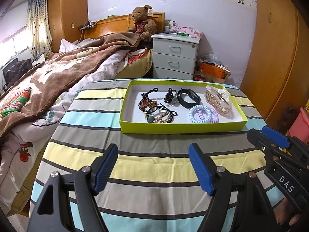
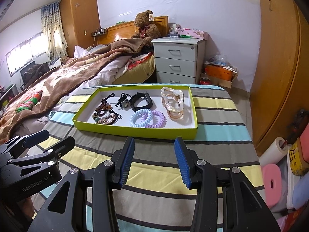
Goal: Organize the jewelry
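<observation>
A lime-green tray (image 1: 181, 128) (image 2: 135, 131) with a white floor sits on the striped table. It holds a clear pink hair claw (image 1: 218, 99) (image 2: 172, 103), blue and purple coil hair ties (image 1: 202, 114) (image 2: 147, 118), a black wristband (image 1: 188, 97) (image 2: 141, 102), black hair ties with charms (image 1: 170, 96) (image 2: 122, 100) and beaded bracelets (image 1: 154, 112) (image 2: 105, 114). My left gripper (image 1: 153, 167) (image 2: 48, 138) is open and empty, short of the tray. My right gripper (image 2: 154, 160) (image 1: 268, 135) is open and empty, near the tray's front wall.
The striped tablecloth (image 1: 150, 166) (image 2: 212, 116) covers the table. A bed with a brown blanket (image 1: 58, 71) lies left. A white drawer unit (image 1: 174, 56) stands behind the table. A wooden wardrobe (image 2: 280, 67) and floor clutter (image 2: 285, 164) are right.
</observation>
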A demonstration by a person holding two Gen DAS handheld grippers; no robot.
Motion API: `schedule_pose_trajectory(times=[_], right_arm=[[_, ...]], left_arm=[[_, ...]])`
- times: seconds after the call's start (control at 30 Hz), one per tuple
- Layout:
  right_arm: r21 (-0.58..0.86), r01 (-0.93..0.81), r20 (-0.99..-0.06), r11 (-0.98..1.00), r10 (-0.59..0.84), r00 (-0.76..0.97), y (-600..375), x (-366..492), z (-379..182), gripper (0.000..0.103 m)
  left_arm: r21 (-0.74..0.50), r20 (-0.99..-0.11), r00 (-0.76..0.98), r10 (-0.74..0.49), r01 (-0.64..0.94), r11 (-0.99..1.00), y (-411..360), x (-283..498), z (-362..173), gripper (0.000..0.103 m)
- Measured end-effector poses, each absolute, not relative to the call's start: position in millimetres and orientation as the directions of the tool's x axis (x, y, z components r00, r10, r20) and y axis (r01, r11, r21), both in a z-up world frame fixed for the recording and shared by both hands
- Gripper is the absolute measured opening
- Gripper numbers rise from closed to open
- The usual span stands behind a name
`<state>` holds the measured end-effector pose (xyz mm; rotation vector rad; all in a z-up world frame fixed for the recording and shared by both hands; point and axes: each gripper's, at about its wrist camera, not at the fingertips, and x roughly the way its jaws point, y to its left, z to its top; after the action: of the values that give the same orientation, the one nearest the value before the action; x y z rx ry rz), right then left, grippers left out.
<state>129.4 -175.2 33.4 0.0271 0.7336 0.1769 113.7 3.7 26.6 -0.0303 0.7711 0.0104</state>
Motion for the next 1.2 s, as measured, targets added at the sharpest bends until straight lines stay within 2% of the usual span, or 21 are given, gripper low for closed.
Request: schedule_pose_trajectory(times=[1.2], right_arm=[[0.087, -0.155, -0.662, 0.984, 0.173, 0.73, -175.4, 126.6, 34.6, 0.044]], left_arm=[[-0.038, -0.704, 0.71, -0.007, -0.027, 0.999, 6.4, 110.9, 25.4, 0.077]])
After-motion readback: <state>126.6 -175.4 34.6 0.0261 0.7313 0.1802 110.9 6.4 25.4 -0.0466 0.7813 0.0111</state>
